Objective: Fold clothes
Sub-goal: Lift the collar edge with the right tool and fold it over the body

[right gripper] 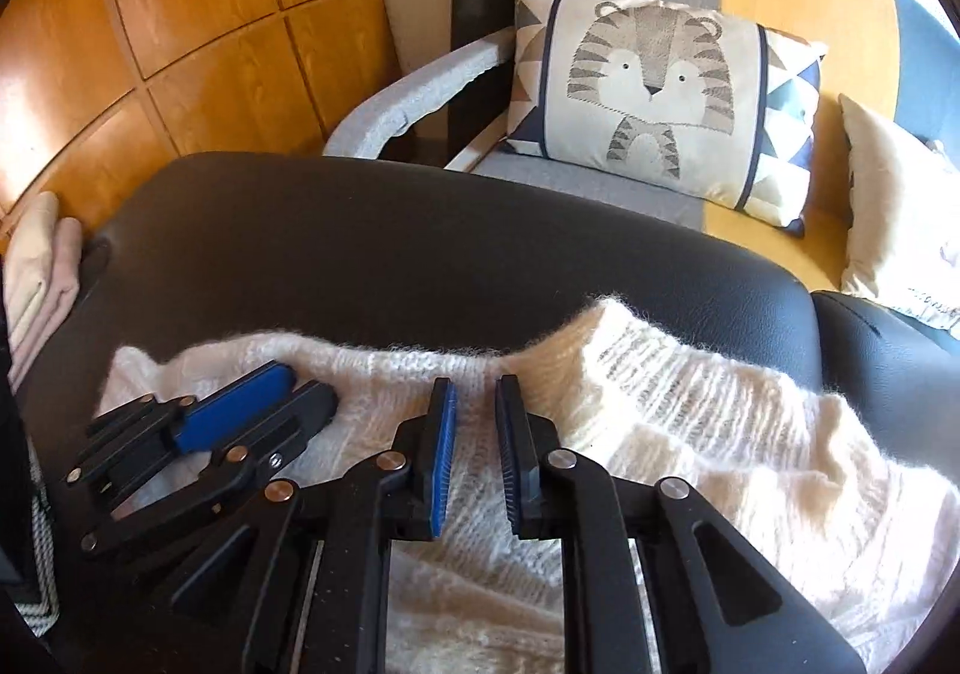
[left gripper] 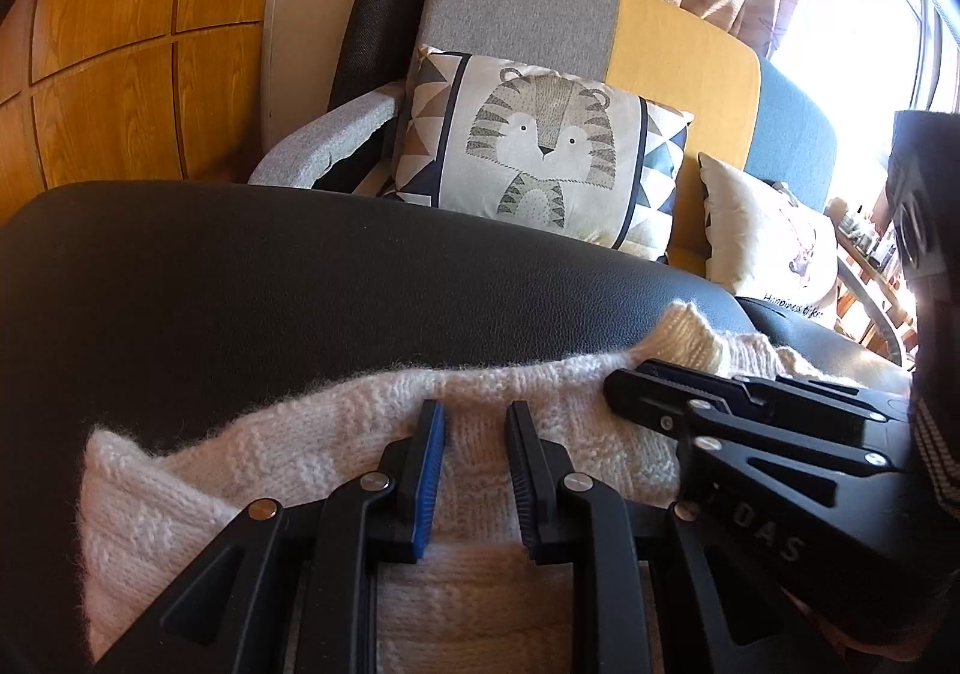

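On the black leather seat (right gripper: pixel 420 254), a cream knit sweater (right gripper: pixel 690 422) lying crosswise, directly beneath both tongs: left gripper (left gripper: pixel 474 470) and right gripper (right gripper: pixel 474 452) parted, empty, equally near.

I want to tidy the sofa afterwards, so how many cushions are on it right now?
2: the tiger cushion leans on the grey and yellow backrest; a plain cream cushion sits to its right, at the frame edge. More may lie out of view.

The white knitted sweater (left gripper: pixel 288 470) runs out of frame at 6 o'clock beneath both grippers' linkages, the folded pale cloths (right gripper: pixel 42 266) are cut off at 9 o'clock, and the small cushion's lettering (left gripper: pixel 792 308) is too blurred to read.
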{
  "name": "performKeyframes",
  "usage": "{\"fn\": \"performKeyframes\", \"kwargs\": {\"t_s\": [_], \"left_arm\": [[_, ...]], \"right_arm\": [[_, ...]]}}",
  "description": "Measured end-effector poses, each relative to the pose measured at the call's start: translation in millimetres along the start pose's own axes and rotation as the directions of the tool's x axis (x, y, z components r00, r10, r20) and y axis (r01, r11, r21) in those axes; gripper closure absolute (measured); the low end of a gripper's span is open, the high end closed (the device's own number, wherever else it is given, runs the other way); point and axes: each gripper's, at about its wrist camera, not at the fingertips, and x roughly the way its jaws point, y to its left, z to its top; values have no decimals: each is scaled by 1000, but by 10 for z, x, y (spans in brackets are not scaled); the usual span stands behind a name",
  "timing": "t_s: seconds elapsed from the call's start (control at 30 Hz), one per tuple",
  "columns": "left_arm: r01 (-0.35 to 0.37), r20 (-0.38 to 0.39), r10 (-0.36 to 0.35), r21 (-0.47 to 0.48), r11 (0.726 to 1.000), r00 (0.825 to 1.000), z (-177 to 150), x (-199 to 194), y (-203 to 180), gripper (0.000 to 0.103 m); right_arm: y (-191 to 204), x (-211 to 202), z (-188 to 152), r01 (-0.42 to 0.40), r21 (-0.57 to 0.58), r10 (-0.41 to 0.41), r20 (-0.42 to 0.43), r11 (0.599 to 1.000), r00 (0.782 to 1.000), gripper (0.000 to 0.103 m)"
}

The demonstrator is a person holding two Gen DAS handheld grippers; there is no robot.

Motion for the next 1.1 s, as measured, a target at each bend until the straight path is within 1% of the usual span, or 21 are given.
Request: {"fn": "performKeyframes", "kwargs": {"t_s": [0.17,0.23,0.3,0.4,0.43,0.63,0.7,0.77,0.83,0.87,1.0,1.1], "left_arm": [[-9,-1,9,-5,1000,1000,0,1,8,80],[3,-3,-3,-18,1000,1000,2,2,38,80],[34,-8,-35,-44,998,999,9,1,91,80],[127,-9,-130,-132,983,992,7,-55,279,80],[125,-12,-128,-141,982,992,9,-78,309,80],[27,-39,-33,-138,990,999,28,-225,403,80],[-16,-38,13,-80,997,999,69,-226,325,80],[-62,-37,62,9,998,997,100,-176,205,80],[-112,-84,119,80,991,989,86,-17,137,80],[-118,-79,124,83,990,989,82,10,145,79],[-136,-59,135,-16,991,989,81,3,318,79],[-146,-55,145,-14,989,988,58,-7,308,78]], "right_arm": [[-24,2,-19,10,2,-10,11,1000,1000,89],[-40,-4,-27,11,6,-11,15,1000,1000,89],[-36,-8,-35,16,3,-16,20,1000,1000,89],[-14,-14,-48,27,-5,-26,29,1000,999,89],[-12,-17,-53,26,-4,-26,32,1000,999,89],[-15,-28,-65,20,2,-20,42,1000,999,89],[-13,-31,-66,18,2,-18,44,1000,999,89],[-13,-32,-67,17,4,-17,45,1000,999,89],[-13,-32,-68,16,5,-16,47,1000,999,89],[-14,-31,-69,15,5,-16,47,1000,999,89],[-6,-27,-70,19,3,-19,47,1000,999,89],[7,-25,-71,24,-1,-24,49,1000,999,89]]}}
